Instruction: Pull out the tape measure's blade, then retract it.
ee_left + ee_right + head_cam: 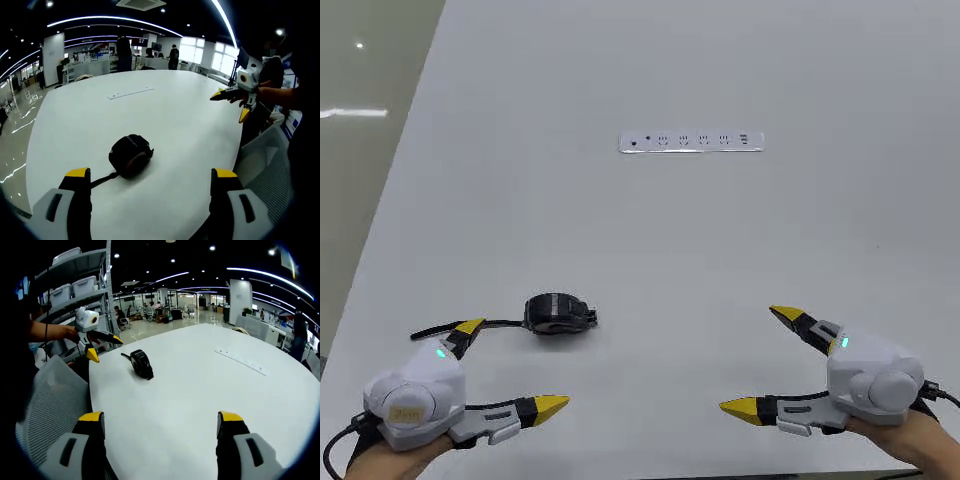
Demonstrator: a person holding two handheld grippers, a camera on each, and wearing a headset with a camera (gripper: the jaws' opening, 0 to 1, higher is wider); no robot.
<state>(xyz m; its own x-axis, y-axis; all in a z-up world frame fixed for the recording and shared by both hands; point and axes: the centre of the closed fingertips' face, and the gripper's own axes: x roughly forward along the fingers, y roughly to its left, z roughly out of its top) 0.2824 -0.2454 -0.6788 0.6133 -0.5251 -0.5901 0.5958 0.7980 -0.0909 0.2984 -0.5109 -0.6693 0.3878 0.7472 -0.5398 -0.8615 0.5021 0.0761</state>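
A black tape measure (pixel 558 313) lies on the white table (pixel 670 230), its wrist strap trailing to the left. My left gripper (pixel 510 365) sits just below and left of it, open, with its upper fingertip close to the strap. From the left gripper view the tape measure (pixel 131 154) rests between and just ahead of the jaws. My right gripper (pixel 767 362) hovers open at the table's lower right, well apart from the tape measure (pixel 141 363). No blade is drawn out.
A white power strip (pixel 691 141) lies flat further back on the table. The table's near edge runs just under both grippers. A mesh chair (pixel 47 405) stands beside the table. Shelving and people fill the room behind.
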